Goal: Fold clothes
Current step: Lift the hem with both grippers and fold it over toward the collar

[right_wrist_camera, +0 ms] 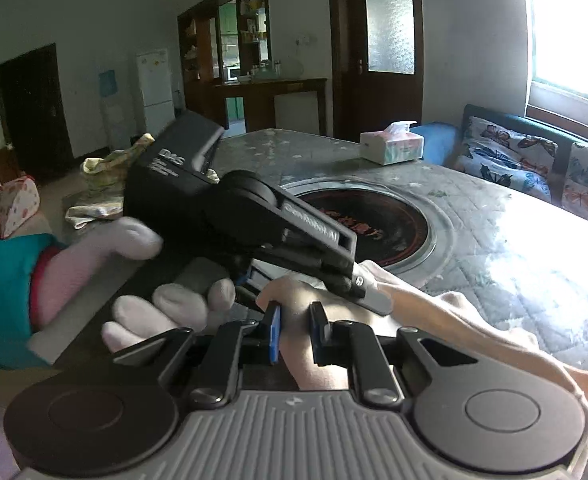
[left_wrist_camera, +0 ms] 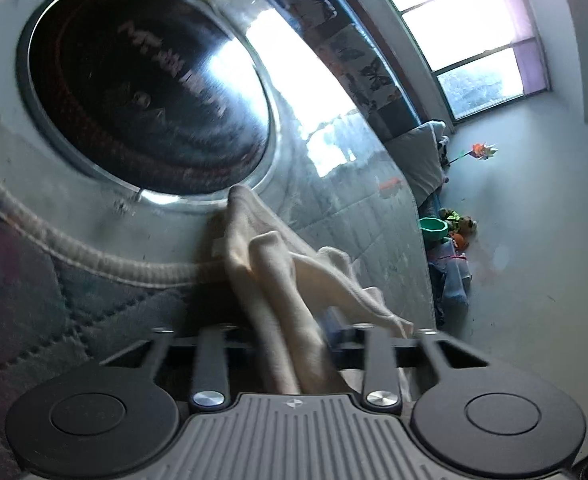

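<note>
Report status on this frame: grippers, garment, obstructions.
Left gripper and right gripper both shut on the beige garment. Garment bunched, unfolded, beside the round burner. Nothing blocking.

White glove [right_wrist_camera: 166, 304], teal sleeve [right_wrist_camera: 2, 280], black claw [right_wrist_camera: 296, 330]

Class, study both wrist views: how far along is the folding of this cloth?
Done: nothing looks folded yet; the beige cloth is bunched and wrinkled over the quilted table. In hand: the right gripper and left gripper both pinch it. Left: spreading it flat and making every fold.
</note>
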